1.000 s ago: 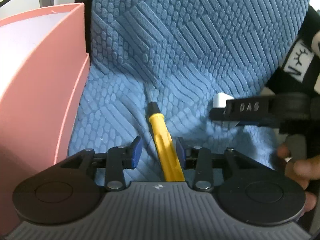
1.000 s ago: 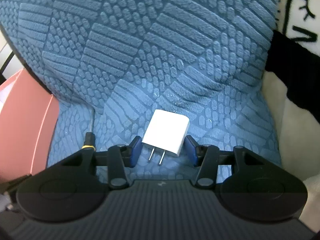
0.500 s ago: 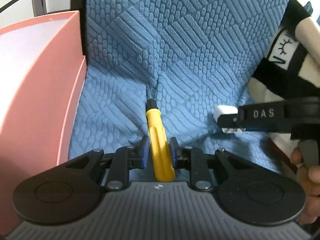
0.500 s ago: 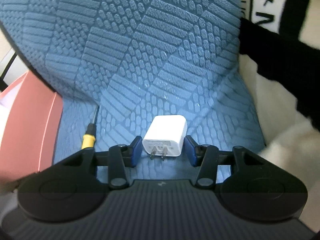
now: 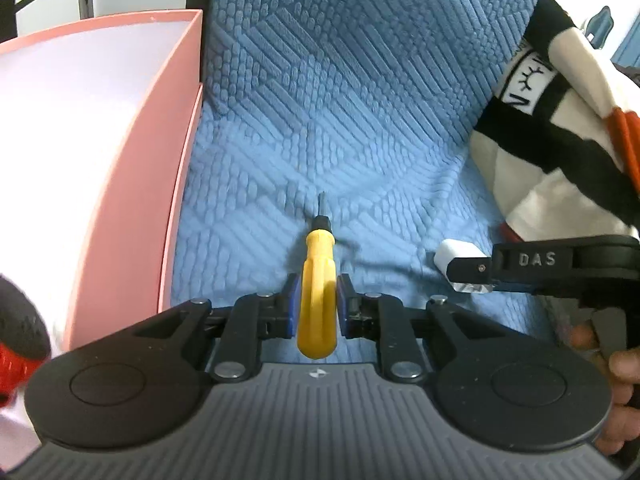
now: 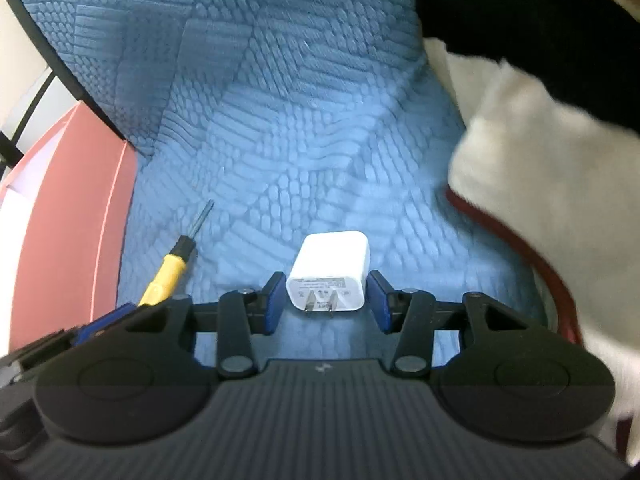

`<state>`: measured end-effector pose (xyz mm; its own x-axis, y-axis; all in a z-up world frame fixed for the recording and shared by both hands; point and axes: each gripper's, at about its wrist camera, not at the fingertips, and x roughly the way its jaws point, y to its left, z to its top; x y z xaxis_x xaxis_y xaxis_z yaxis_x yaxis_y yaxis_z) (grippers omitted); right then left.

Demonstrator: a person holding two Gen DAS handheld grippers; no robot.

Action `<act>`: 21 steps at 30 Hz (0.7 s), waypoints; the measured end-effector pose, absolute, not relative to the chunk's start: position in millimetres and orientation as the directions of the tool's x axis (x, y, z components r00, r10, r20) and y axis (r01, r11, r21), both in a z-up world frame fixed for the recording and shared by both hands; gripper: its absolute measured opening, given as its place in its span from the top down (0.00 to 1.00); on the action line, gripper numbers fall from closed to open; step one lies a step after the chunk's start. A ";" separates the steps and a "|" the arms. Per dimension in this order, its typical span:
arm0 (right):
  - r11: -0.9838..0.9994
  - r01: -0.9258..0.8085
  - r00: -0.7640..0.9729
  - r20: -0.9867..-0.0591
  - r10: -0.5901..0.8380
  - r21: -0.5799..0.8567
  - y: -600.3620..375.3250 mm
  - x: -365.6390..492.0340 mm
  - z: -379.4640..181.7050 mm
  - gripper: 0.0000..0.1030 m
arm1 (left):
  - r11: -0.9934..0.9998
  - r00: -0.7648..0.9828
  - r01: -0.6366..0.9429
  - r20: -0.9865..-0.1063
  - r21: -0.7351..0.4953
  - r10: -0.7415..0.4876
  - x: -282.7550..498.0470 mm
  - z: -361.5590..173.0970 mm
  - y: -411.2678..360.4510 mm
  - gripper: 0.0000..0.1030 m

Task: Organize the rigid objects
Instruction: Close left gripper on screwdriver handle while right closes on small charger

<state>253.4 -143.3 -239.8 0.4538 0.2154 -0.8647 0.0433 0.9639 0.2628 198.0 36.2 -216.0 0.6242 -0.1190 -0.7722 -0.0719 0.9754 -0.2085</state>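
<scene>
A blue textured cushion is seen filling most of both views, its seat and back meeting in a fold toward 12 o'clock. A pink box is set against the cushion's edge at 9 o'clock in the left wrist view, and it is seen again at 9 o'clock in the right wrist view. A black, white and orange fabric is draped over the cushion at 2 o'clock in the left wrist view.

The left gripper is seen at 6 o'clock, its blue pads pressed against both sides of the yellow handle of a screwdriver, so the jaws are clamped on it. The dark shaft is pointed toward 12 o'clock, and whether the tip touches the cushion cannot be told.

The right gripper is placed around a white charger, which lies with its prongs turned toward 6 o'clock. A narrow gap is seen between each pad and the charger's sides, so the jaws are apart and no contact is shown. In the left wrist view the charger is seen at 3 o'clock, near the screwdriver.
</scene>
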 end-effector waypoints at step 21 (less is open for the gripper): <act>0.945 0.160 0.453 -0.872 0.187 0.286 -136.0 184.5 -244.5 0.55 | 0.984 0.573 0.043 -0.803 -0.170 -0.164 144.3 -225.0 23.3 0.78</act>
